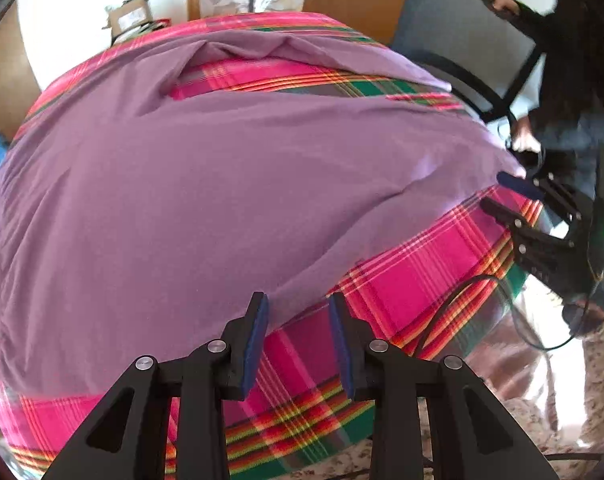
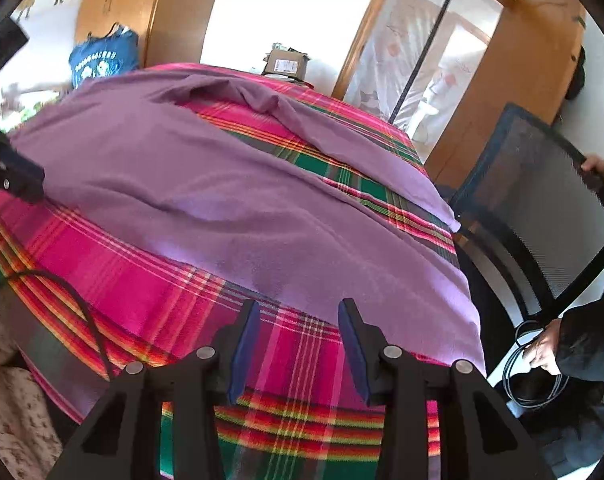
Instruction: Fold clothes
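A plaid-covered table (image 1: 422,256) carries the purple garment (image 1: 182,184), spread flat across its middle. At the garment's near hem, my left gripper (image 1: 298,332) and right gripper (image 2: 300,340) hover, both parted, holding nothing.

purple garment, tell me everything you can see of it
The purple garment is a plain, soft knit-looking cloth spread nearly flat over the plaid tablecloth, with shallow wrinkles. Its far part lies apart in a long strip, plaid showing in the gap. Its near hem lies just ahead of both open grippers; the left gripper has the hem at its fingertips, nothing clamped.
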Available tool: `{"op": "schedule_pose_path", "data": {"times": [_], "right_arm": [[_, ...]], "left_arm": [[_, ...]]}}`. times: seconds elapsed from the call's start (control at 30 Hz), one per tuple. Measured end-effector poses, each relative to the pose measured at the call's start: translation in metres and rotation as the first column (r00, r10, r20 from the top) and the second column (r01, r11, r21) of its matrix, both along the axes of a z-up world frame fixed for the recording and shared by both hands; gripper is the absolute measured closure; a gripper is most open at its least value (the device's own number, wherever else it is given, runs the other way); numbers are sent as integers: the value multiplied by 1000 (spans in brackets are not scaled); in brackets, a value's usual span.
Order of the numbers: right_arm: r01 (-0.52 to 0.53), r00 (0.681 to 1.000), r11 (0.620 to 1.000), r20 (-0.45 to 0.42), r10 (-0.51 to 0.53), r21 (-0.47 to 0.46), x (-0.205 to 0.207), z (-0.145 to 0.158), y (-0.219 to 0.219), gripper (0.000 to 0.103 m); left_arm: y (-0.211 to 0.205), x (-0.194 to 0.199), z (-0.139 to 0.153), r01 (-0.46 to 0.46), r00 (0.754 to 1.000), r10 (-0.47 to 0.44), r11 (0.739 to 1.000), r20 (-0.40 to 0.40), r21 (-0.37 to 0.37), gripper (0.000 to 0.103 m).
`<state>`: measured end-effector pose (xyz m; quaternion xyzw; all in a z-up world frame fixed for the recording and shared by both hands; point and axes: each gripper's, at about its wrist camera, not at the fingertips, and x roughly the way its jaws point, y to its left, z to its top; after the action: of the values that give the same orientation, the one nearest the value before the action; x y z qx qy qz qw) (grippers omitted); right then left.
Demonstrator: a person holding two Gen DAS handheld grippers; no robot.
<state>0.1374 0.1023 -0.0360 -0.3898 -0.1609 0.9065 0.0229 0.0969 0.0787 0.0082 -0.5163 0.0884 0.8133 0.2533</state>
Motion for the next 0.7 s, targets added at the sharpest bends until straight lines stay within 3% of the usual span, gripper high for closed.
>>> {"op": "schedule_pose_path", "data": {"times": [0.23,0.4,0.47,0.53,0.6,0.7], "right_arm": [[5,1000,1000,-9,-5,-4,-12,-3,8,57],[37,999,998,-16,-38,-53,-18,-3,15,58],[27,999,998,-19,-28,-49,-16,-4,12,66],[20,1000,999,-17,-21,-44,-15,-4,11,83],[17,1000,999,-10,-17,-41,-15,-5,10,87],[27,1000,998,-2,-28,-64,-17,-2,14,96]], "left_arm": [[14,-2,-10,56,998,-58,996,-38,-72,70],[14,-13,-10,38,999,-39,999,-18,-35,70],[12,-14,-10,32,999,-33,999,-13,-17,70],[12,-10,-9,43,999,-44,999,-23,-24,75],[12,-10,-9,39,999,-40,998,-34,-40,88],[7,-15,-9,29,1000,-29,1000,-6,-2,94]]}}
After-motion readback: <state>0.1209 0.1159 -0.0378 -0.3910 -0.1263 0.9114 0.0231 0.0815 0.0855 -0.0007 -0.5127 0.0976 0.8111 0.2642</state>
